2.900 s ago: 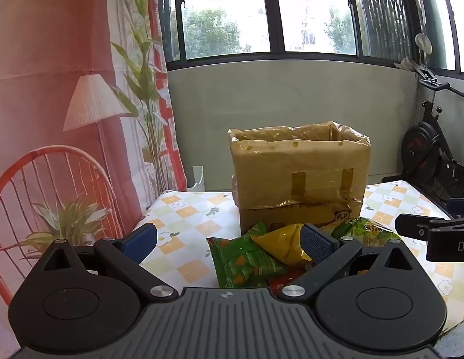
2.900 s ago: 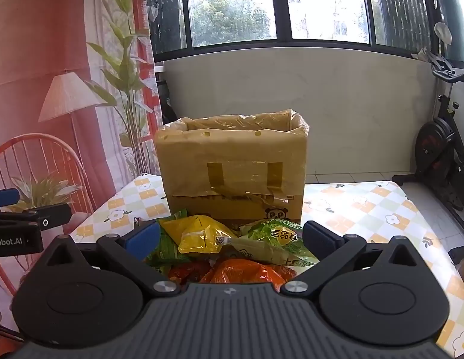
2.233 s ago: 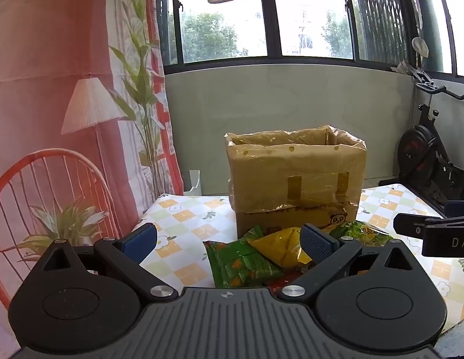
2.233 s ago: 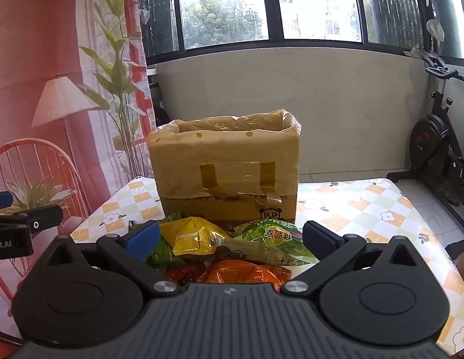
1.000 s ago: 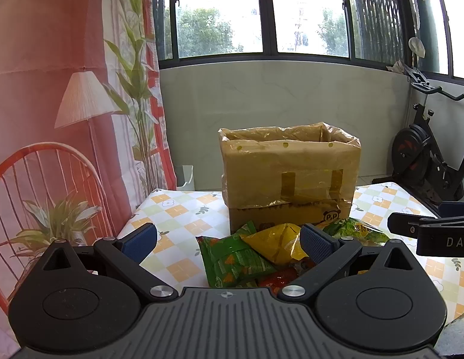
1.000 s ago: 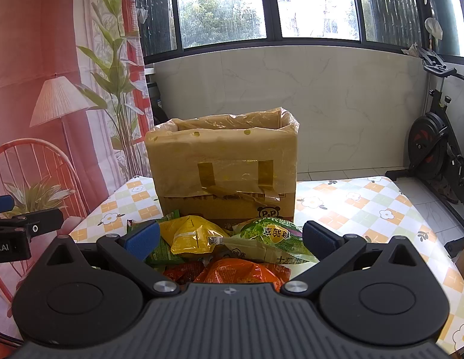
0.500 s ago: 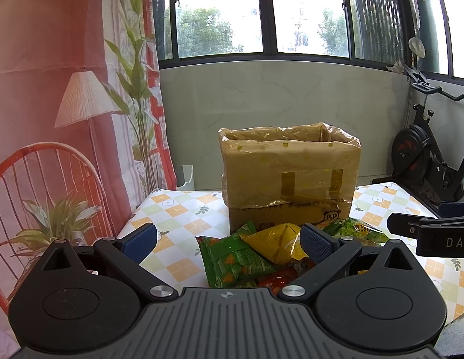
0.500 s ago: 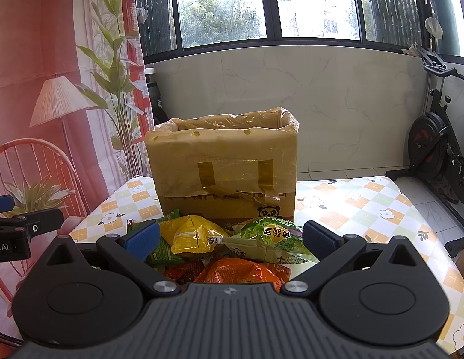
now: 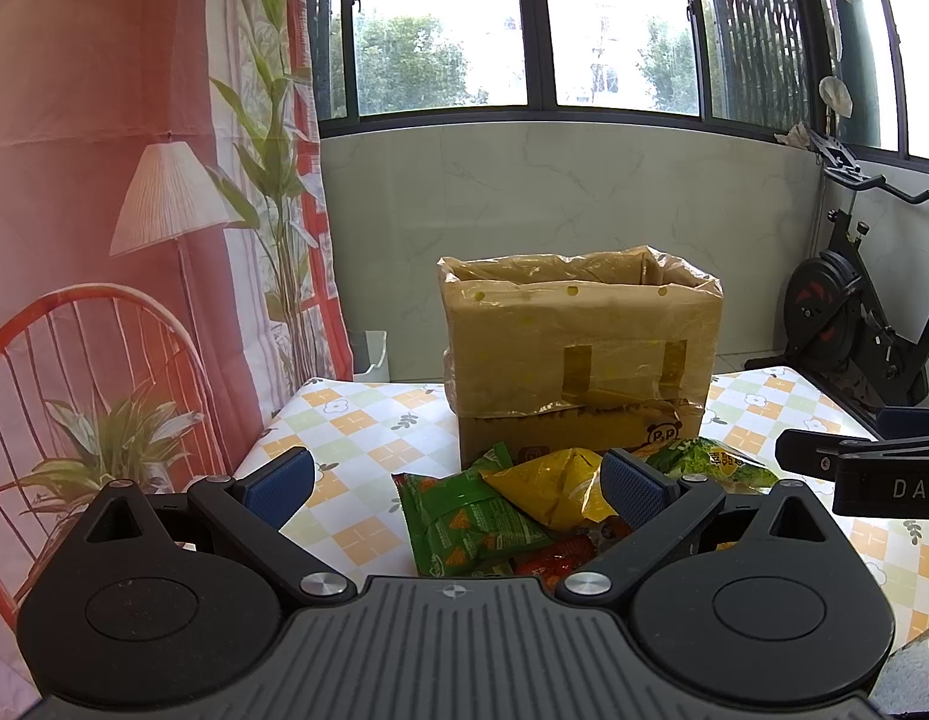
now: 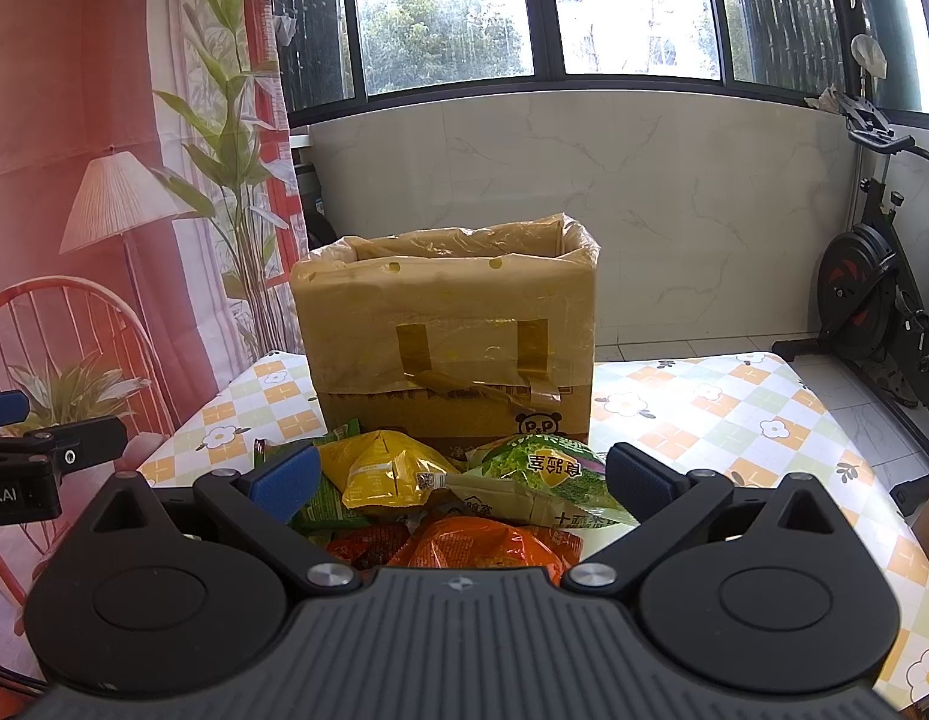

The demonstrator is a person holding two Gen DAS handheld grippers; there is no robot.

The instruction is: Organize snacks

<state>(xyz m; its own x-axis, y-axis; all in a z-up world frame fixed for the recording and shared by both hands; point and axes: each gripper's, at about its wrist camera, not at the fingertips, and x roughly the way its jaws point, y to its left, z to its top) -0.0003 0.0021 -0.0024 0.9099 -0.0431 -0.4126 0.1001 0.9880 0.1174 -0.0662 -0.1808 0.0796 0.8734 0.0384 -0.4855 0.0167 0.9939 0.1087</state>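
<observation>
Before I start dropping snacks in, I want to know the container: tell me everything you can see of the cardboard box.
The cardboard box stands upright on the checked tablecloth, open at the top. A translucent plastic liner with small punched holes folds over its rim and hangs down the front, held by strips of brownish tape. A small panda logo sits low on the front, at the right. The snack packets lie piled against its base. Its inside is hidden.

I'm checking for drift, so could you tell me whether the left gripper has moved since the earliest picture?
Yes. The left gripper has backed off slightly: against its own fingers, the box looks smaller and sits further left.
</observation>
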